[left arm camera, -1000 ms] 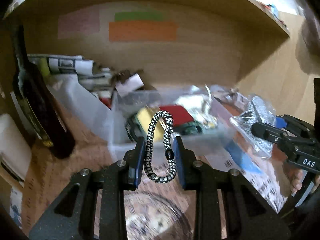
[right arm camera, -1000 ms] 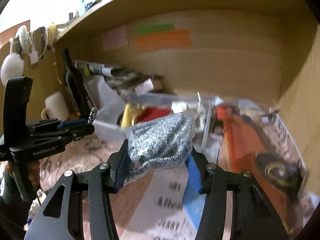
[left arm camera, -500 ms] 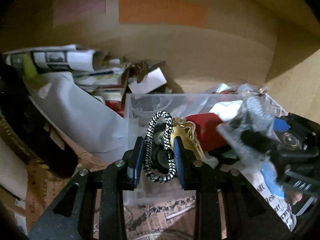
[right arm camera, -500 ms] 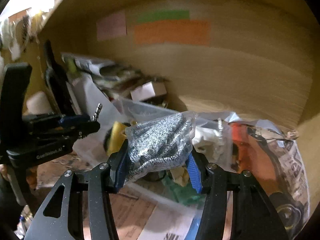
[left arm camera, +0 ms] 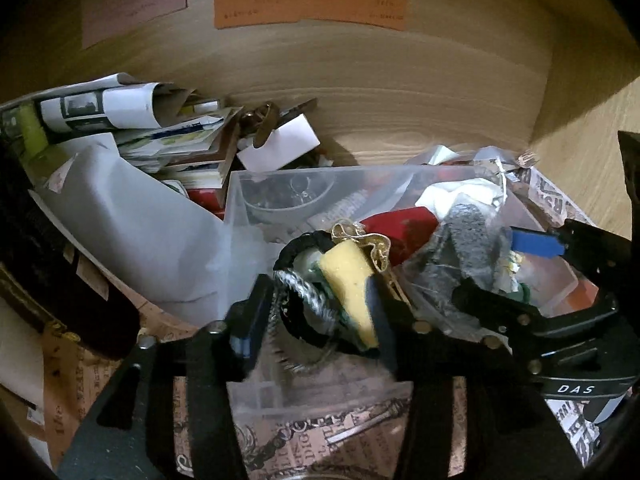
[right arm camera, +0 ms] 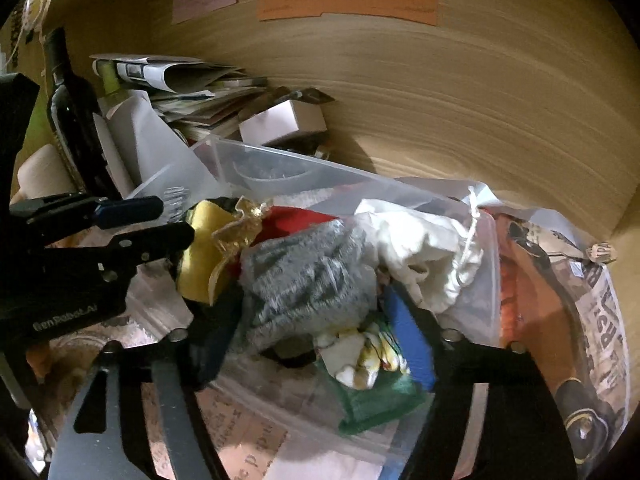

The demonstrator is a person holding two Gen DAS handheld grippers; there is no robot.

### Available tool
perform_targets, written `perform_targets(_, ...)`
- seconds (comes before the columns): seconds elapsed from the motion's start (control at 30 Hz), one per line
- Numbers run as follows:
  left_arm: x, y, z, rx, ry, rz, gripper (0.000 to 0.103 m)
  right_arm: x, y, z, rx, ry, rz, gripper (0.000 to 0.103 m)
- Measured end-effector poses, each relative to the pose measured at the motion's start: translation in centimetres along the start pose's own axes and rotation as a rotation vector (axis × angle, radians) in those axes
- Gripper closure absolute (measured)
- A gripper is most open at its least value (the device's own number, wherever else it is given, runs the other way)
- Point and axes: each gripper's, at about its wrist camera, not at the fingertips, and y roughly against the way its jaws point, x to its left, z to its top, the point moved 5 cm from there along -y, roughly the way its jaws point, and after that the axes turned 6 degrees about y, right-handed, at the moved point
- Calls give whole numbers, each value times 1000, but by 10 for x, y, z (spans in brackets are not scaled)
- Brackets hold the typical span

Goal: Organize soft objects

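A clear plastic bin [left arm camera: 240, 208] [right arm camera: 224, 156] on the shelf holds soft things: a yellow sponge [left arm camera: 348, 280] [right arm camera: 200, 248], a red cloth [left arm camera: 404, 224], a white drawstring pouch [right arm camera: 420, 248]. My left gripper [left arm camera: 316, 320] is open over the bin's front; the black-and-white braided cord [left arm camera: 308, 300] lies loose between its fingers, on the sponge. My right gripper [right arm camera: 312, 316] is open over the bin; the bagged grey knit [right arm camera: 308, 280] [left arm camera: 468, 240] rests between its fingers, among the bin's contents.
A dark wine bottle [right arm camera: 70, 104] stands at the left. Stacked papers and a white card box [left arm camera: 280, 144] lie behind the bin against the wooden back wall [left arm camera: 360, 80]. A newspaper-wrapped orange item [right arm camera: 540, 300] lies right of the bin.
Both grippers moved forward and down over the bin and opened. The braided cord and the bagged grey knit dropped into the bin.
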Motion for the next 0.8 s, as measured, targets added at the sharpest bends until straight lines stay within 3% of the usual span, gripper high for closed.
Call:
perform_targets(0.2, -4, 28, 0, -52, 9, -21, 50, 0, 20, -2, -37, 0, 13, 31)
perform_targets(0.33, -7, 62, 3, -132, 14, -30, 49, 2, 47, 3, -102, -7, 19, 31)
perform_targets(0.6, -20, 140, 4, -338, 6, -41, 29, 2, 121, 16, -289, -53, 16, 28)
perform_targets(0.8, -27, 181, 0, -430, 1, -63, 15, 6, 162, 15, -389, -66, 6, 21)
